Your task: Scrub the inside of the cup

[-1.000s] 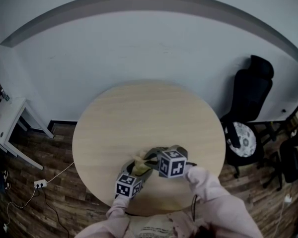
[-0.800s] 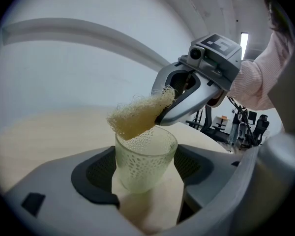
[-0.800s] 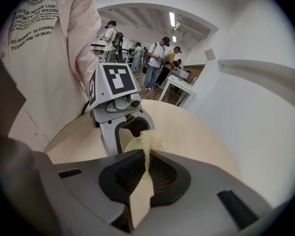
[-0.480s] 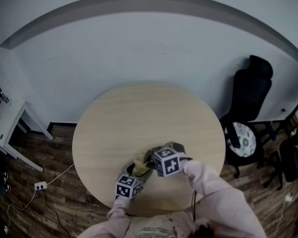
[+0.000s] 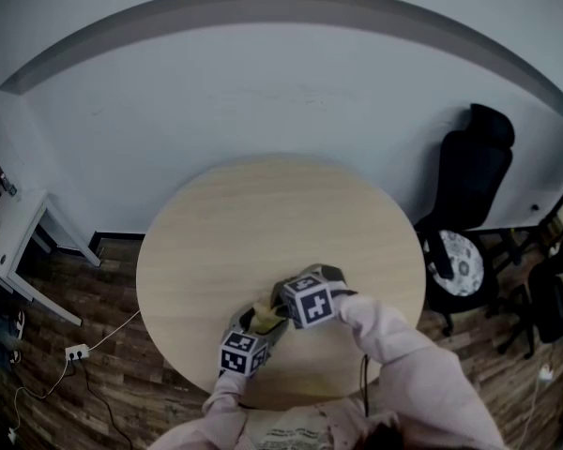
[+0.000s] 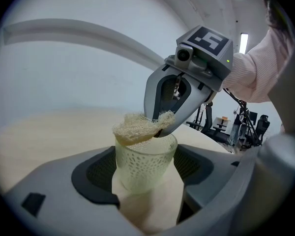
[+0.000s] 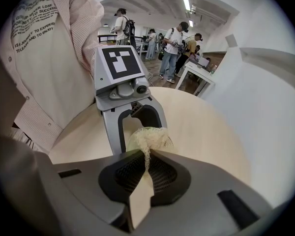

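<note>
Round pale-wood table stands against a plain white wall. The left gripper is clenched on the mid-body of a translucent patterned cup, upright near the table's near edge. The right gripper pinches a mesh scrubbing pad at the cup's mouth. The cup appears light and thin-walled, so hold it mid-body with moderate force. The pad appears soft and compressible.
</note>
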{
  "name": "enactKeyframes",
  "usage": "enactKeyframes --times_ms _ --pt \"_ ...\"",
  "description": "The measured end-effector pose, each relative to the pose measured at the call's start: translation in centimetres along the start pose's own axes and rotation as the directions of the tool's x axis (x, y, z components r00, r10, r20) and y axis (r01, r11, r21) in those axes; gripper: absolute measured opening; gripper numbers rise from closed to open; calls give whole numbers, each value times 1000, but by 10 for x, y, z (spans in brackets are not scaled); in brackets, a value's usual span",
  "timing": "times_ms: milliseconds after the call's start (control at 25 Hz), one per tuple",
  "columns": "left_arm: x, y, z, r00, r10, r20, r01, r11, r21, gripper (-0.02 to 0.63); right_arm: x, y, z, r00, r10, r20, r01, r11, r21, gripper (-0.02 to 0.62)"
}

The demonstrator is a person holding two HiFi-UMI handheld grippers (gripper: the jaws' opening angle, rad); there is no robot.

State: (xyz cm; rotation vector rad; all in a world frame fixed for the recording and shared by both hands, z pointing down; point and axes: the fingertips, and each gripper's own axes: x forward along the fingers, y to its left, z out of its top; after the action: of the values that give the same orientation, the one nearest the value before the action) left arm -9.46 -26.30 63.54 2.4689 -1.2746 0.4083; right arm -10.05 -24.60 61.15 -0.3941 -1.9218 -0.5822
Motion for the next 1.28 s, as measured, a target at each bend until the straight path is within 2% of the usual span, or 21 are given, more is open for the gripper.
enactKeyframes --times_ms 320,680,1000,1280 --pt "1 0 -1 1000 8 1 -8 1000 5 364 0 1 2 996 79 -31 -78 997 30 31" --pt "1 0 -1 1000 20 -1 -20 1000 3 364 2 -7 2 992 120 -35 -114 983 141 28" --pt "2 0 1 1000 18 4 -18 1000 3 364 4 -11 1 989 136 -66 -121 975 187 28" --pt "2 -1 1 1000 21 -6 -21 1000 -2 364 14 -10 -5 981 184 -62 -162 951 265 28"
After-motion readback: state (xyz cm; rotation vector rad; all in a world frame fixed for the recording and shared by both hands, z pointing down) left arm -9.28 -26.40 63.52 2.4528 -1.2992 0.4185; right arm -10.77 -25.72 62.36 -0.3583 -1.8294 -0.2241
